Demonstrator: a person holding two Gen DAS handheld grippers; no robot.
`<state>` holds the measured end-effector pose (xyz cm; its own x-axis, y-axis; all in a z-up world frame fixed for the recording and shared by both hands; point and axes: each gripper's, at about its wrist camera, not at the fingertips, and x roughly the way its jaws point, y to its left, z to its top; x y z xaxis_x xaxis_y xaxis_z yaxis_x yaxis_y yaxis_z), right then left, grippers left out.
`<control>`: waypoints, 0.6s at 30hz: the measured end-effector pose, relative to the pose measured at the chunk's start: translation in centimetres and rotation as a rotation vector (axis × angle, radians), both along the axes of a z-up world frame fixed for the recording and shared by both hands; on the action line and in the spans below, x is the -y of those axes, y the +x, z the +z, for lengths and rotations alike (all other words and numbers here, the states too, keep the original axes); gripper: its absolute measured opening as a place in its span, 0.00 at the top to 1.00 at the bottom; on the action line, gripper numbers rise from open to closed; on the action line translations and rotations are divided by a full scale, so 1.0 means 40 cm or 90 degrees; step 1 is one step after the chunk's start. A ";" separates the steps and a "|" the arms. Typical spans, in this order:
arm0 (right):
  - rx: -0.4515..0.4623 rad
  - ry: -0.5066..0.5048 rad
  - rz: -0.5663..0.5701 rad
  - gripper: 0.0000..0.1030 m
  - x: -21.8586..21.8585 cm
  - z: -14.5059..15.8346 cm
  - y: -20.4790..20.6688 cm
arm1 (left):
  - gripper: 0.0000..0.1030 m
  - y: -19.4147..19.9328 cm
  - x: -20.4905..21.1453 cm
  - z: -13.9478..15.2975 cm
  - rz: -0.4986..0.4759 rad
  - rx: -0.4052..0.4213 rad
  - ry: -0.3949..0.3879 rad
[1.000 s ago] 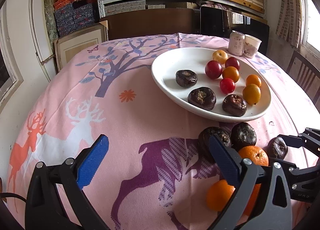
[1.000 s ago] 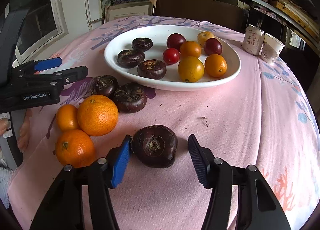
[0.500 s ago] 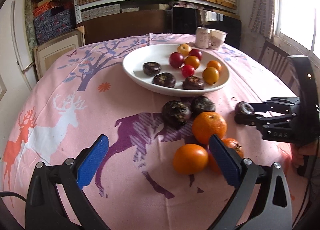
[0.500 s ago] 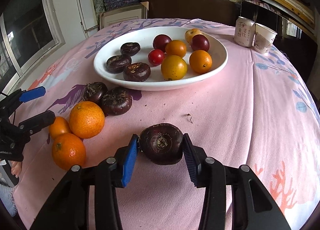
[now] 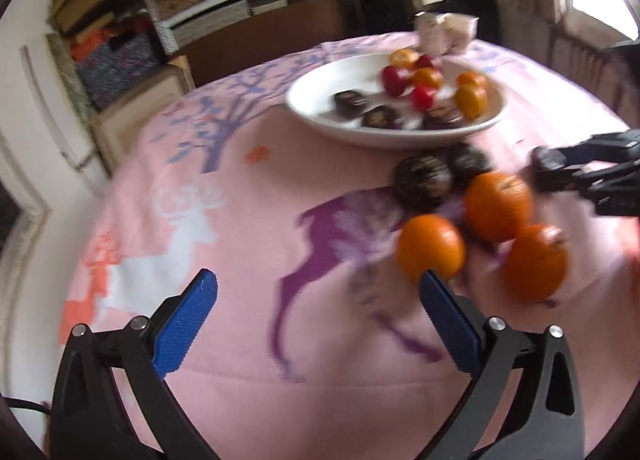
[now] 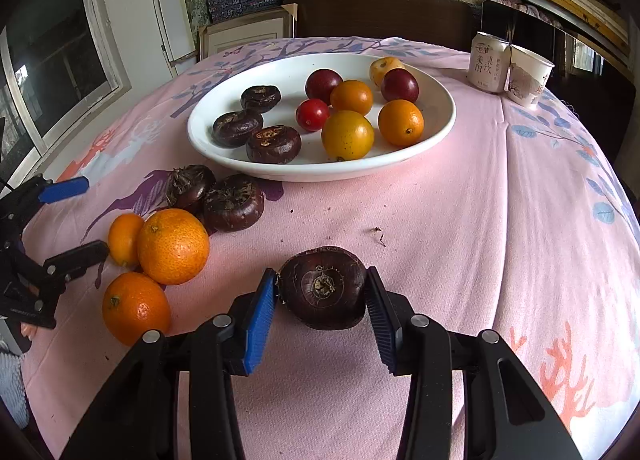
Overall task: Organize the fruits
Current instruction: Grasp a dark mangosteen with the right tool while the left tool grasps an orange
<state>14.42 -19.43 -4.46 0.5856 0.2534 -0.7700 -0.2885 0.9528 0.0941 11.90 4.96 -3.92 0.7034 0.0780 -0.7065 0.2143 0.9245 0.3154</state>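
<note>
My right gripper (image 6: pixel 320 296) is shut on a dark water chestnut (image 6: pixel 322 287), held just above the pink tablecloth. A white plate (image 6: pixel 436 128) beyond it holds three water chestnuts, red and dark plums and several orange fruits. Two water chestnuts (image 6: pixel 234 202) and three oranges (image 6: pixel 173 246) lie loose left of the gripper. My left gripper (image 5: pixel 320 312) is open and empty; in its blurred view the oranges (image 5: pixel 498 207) lie ahead to the right, the nearest one (image 5: pixel 430 247) just beyond its right pad (image 5: pixel 448 326). The plate (image 5: pixel 312 106) shows farther back.
A drink can (image 6: pixel 489 62) and a paper cup (image 6: pixel 528 76) stand at the table's far right. Shelves with boxes line the back wall. The round table's edge falls away on all sides. The left gripper shows at the left rim of the right wrist view (image 6: pixel 60 228).
My right gripper closed on the water chestnut and lifted it slightly. My left gripper has swung and is moving, blurring its view; the oranges now lie closer ahead.
</note>
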 end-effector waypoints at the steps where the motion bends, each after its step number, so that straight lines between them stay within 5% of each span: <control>1: 0.000 0.000 0.000 0.56 0.001 0.000 0.000 | 0.05 0.005 -0.019 -0.006 0.013 -0.012 0.006; 4: 0.000 0.000 0.000 0.55 0.000 0.000 0.000 | 0.05 -0.019 -0.044 0.029 -0.031 -0.007 -0.083; 10: 0.000 0.000 0.000 0.55 0.000 0.000 0.000 | 0.05 0.001 0.058 -0.010 -0.080 -0.033 -0.005; 14: 0.000 0.000 0.001 0.55 0.000 0.000 -0.001 | 0.06 0.030 0.071 -0.009 -0.102 -0.050 -0.048; 18: 0.001 -0.002 0.002 0.54 -0.002 0.001 -0.001 | 0.45 0.052 0.085 -0.019 -0.131 -0.095 -0.119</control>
